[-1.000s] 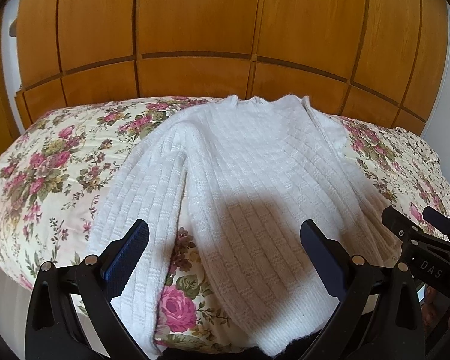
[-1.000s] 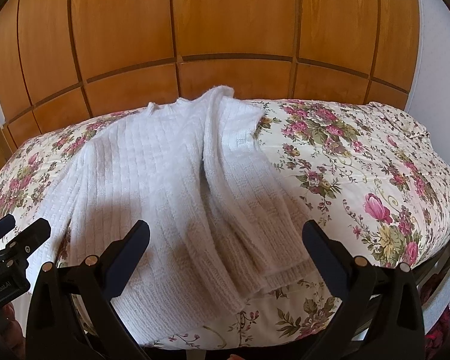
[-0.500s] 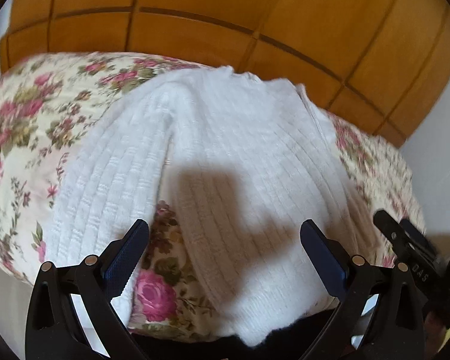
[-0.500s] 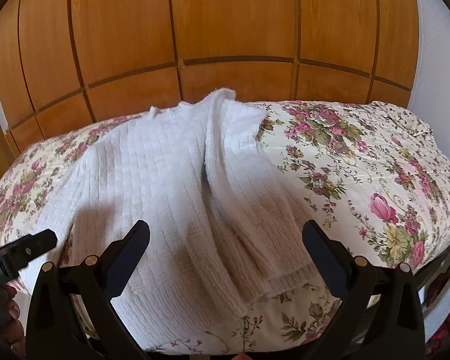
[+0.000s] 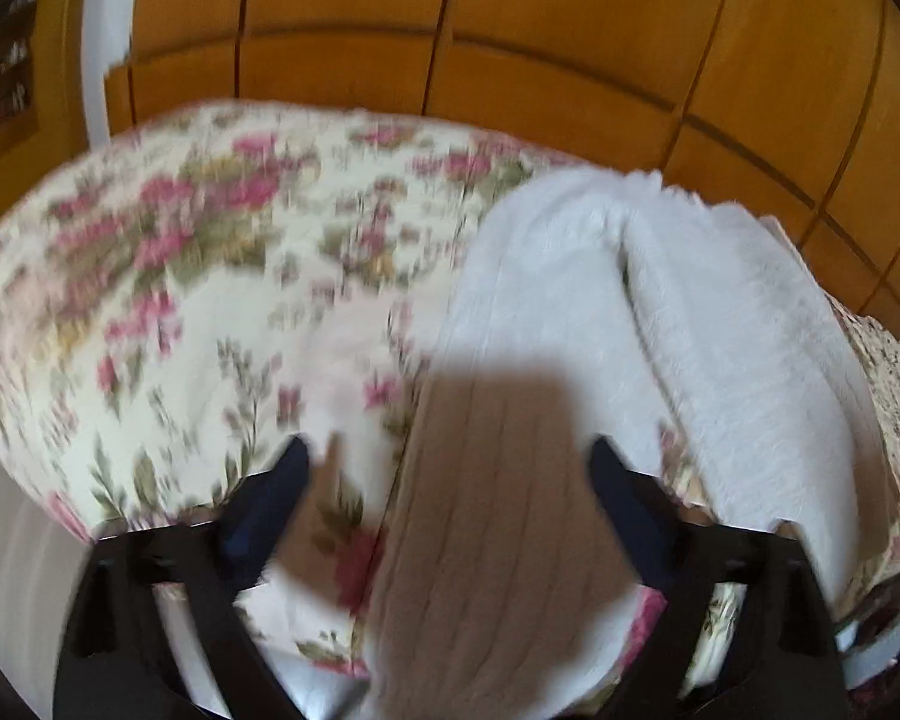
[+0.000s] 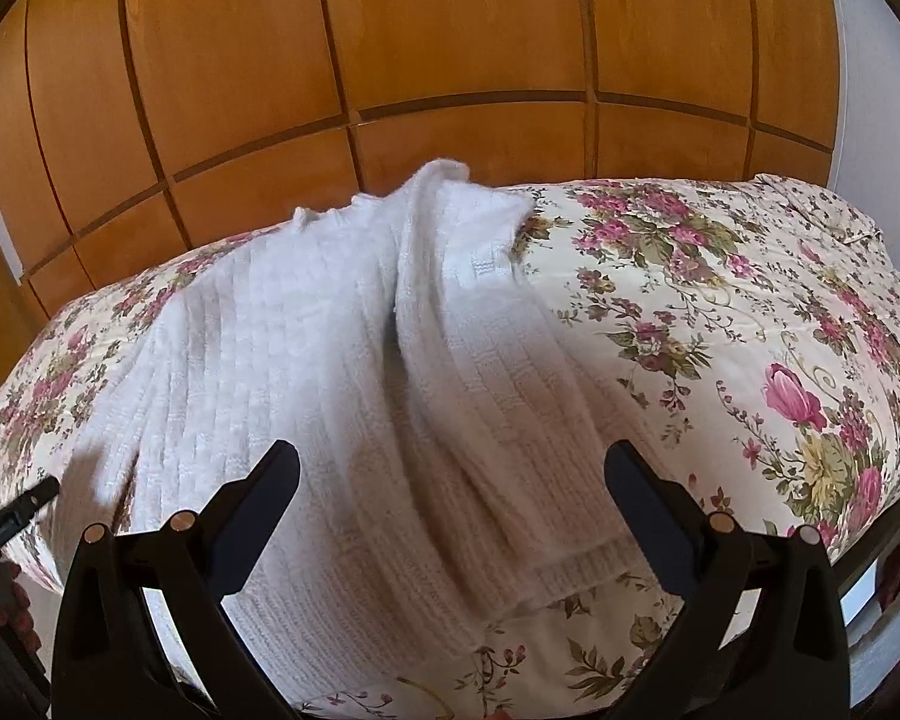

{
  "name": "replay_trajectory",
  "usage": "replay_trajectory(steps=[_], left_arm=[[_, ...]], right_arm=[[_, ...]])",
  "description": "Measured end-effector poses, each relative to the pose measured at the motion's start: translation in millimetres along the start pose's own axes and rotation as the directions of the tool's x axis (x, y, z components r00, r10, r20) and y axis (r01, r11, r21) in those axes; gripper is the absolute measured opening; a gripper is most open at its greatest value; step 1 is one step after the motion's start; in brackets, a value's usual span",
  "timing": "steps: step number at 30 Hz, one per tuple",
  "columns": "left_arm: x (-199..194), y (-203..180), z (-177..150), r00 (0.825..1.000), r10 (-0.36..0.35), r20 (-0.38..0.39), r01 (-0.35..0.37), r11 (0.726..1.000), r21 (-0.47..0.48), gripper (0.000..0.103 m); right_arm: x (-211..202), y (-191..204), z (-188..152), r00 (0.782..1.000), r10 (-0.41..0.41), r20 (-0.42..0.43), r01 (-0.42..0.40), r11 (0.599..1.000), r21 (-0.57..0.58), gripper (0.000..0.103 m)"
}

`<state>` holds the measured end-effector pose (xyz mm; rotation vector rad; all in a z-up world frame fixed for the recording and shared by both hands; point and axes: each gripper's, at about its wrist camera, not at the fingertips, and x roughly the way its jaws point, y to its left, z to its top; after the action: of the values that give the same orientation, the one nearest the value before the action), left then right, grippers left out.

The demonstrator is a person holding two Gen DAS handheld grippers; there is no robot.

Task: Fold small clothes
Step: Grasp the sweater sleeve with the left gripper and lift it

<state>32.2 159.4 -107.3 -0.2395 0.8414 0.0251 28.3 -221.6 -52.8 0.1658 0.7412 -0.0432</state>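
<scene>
A white knitted sweater point(image 6: 306, 372) lies flat on the floral bedspread point(image 6: 720, 330), its right sleeve point(image 6: 510, 396) folded over the body. In the blurred left wrist view the sweater point(image 5: 720, 330) fills the right side, and its left sleeve point(image 5: 498, 540) runs down toward the near edge. My left gripper point(image 5: 448, 459) hovers over that sleeve with its jaws closing; the sleeve is between them, but the pads are clear of it. My right gripper point(image 6: 453, 456) stands open above the sweater's lower right part, with nothing gripped. The left gripper's tip point(image 6: 12, 516) shows at the left edge.
Wooden wardrobe doors point(image 6: 450, 30) stand right behind the bed. The bed's near edge drops off just below both grippers. Bare bedspread point(image 5: 210, 300) stretches to the left of the sweater and to its right. A white wall point(image 6: 870, 120) is at the far right.
The left view has swung left and down from the sweater's body to its left sleeve, and its jaws stand narrower. The right gripper has sunk slightly over the sweater.
</scene>
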Motion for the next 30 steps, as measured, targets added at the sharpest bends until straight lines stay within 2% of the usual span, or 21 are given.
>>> replay_trajectory(steps=[2, 5, 7, 8, 9, 10, 12, 16, 20, 23, 25, 30], left_arm=[[8, 5, -7, 0.998, -0.033, -0.055, 0.032, 0.999, -0.011, 0.071], [8, 2, -16, 0.999, -0.037, -0.037, 0.038, 0.999, 0.024, 0.070], [7, 0, -19, 0.998, -0.051, -0.039, 0.052, 0.998, 0.021, 0.064], [8, 0, -20, 0.998, -0.053, -0.040, 0.054, 0.998, 0.021, 0.048], [7, 1, -19, 0.996, -0.075, -0.055, 0.077, 0.997, 0.020, 0.020], [7, 2, -16, 0.993, -0.096, -0.066, 0.097, 0.995, 0.017, 0.011], [5, 6, -5, 0.985, -0.151, -0.083, 0.153, 0.988, 0.013, 0.010], [-4, 23, 31, 0.998, -0.057, -0.022, 0.058, 0.997, 0.059, 0.010], [-3, 48, 74, 0.999, 0.046, 0.027, -0.048, 0.995, 0.085, 0.009], [4, 66, 106, 0.985, 0.154, 0.081, -0.165, 0.975, 0.150, 0.009], [11, 83, 127, 0.972, 0.214, 0.095, -0.226, 0.962, 0.153, 0.009], [35, 117, 168, 0.930, 0.344, 0.126, -0.363, 0.914, 0.183, 0.009]], right_arm=[[1, 2, -2, 1.000, -0.001, -0.002, 0.001, 1.000, -0.010, 0.101], [3, 4, -3, 1.000, -0.001, 0.003, 0.002, 1.000, -0.022, 0.101], [5, 4, -4, 1.000, -0.007, 0.006, 0.008, 1.000, -0.028, 0.101], [7, 4, -5, 1.000, -0.015, 0.006, 0.015, 0.999, -0.031, 0.101], [9, 3, -5, 1.000, -0.025, 0.002, 0.025, 0.999, -0.034, 0.101], [11, 2, -6, 0.999, -0.037, -0.002, 0.037, 0.999, -0.036, 0.101], [17, -4, -8, 0.998, -0.064, -0.014, 0.063, 0.998, -0.026, 0.101], [20, -18, -7, 0.997, -0.077, -0.028, 0.078, 0.997, 0.021, 0.101], [19, -26, -3, 0.995, -0.098, -0.020, 0.099, 0.995, 0.034, 0.101], [19, -28, -2, 0.995, -0.100, -0.022, 0.101, 0.994, 0.039, 0.101], [19, -27, -1, 0.994, -0.103, -0.027, 0.103, 0.994, 0.038, 0.101], [20, -30, 1, 0.995, -0.100, -0.020, 0.100, 0.994, 0.051, 0.101]])
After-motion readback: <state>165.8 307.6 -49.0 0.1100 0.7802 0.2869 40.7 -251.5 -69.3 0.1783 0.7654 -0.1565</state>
